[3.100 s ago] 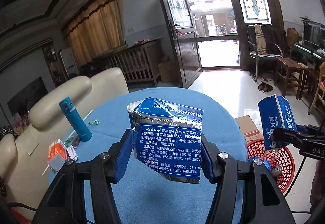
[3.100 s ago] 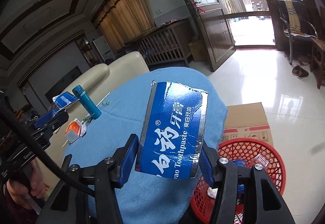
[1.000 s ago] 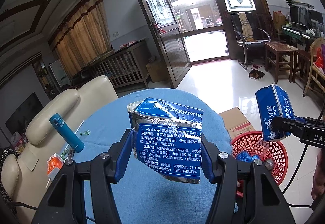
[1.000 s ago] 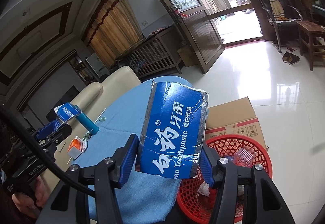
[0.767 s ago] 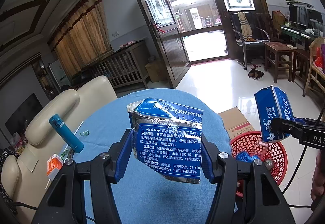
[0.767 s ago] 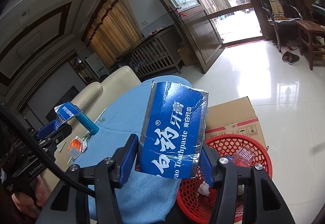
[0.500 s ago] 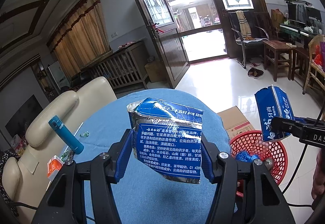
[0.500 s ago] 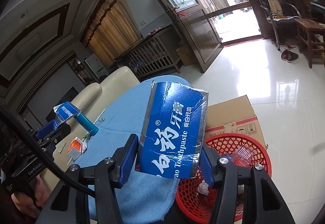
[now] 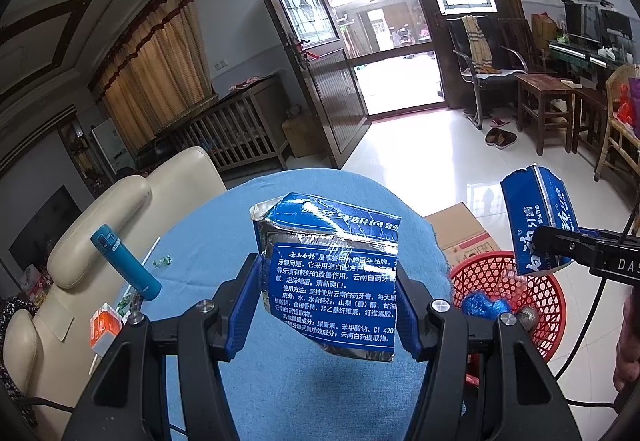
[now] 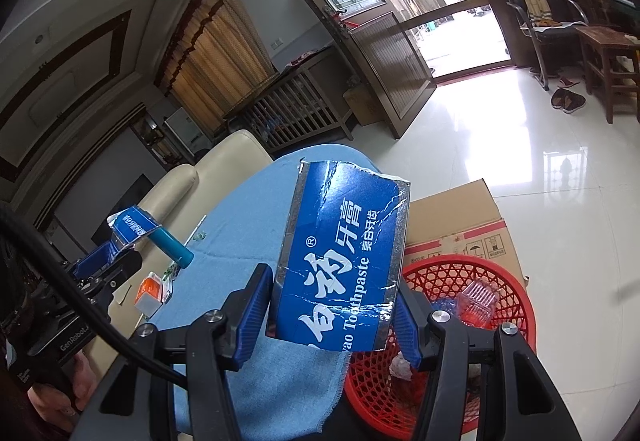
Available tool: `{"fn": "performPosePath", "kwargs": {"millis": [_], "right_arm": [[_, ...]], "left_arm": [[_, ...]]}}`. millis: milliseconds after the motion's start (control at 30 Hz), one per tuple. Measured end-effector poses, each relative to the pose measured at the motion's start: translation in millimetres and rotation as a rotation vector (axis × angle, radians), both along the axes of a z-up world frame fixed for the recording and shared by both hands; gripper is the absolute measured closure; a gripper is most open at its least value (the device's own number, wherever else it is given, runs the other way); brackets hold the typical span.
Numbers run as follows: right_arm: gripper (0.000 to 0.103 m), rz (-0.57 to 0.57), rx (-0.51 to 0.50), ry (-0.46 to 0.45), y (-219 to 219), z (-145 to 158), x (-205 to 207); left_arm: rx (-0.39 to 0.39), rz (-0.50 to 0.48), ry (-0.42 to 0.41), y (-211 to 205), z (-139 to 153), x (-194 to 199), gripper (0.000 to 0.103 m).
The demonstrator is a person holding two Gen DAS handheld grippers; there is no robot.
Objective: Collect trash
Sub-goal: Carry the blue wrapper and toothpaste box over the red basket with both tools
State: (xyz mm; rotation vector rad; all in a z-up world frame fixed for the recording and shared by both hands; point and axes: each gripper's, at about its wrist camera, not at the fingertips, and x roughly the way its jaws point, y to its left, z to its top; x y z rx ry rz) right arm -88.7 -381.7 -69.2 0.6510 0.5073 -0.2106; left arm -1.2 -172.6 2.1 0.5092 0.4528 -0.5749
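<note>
Left gripper (image 9: 330, 291) pinched a torn piece of toothpaste box (image 9: 328, 273) at frame centre, held above the blue-clothed desk (image 9: 208, 225). Right gripper (image 10: 332, 305) clamped another box piece (image 10: 344, 269), centre of its view, over the desk edge w/ the red basket (image 10: 508, 281) at lower right, beside a cardboard carton (image 10: 452, 213). Basket already held some wrappers. On the desk, left side of frame: teal bottle (image 9: 124, 261) and a small orange-white pack (image 9: 105, 329).

"Toothpaste" on the blue toothpaste box (image 10: 344, 265) — "GenRobot" on the left gripper (image 10: 104, 261), "DAS" on the right gripper (image 9: 560, 241)
</note>
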Motion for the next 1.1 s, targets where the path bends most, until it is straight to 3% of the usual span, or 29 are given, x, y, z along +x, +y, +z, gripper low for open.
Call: {"fn": "performPosePath", "kwargs": {"millis": [1100], "right_arm": [[0.043, -0.058, 0.089, -0.008, -25.6, -24.9, -7.5]], "left_arm": [[0.091, -0.068, 0.063, -42.0, -14.9, 26.7, 0.041]]}}
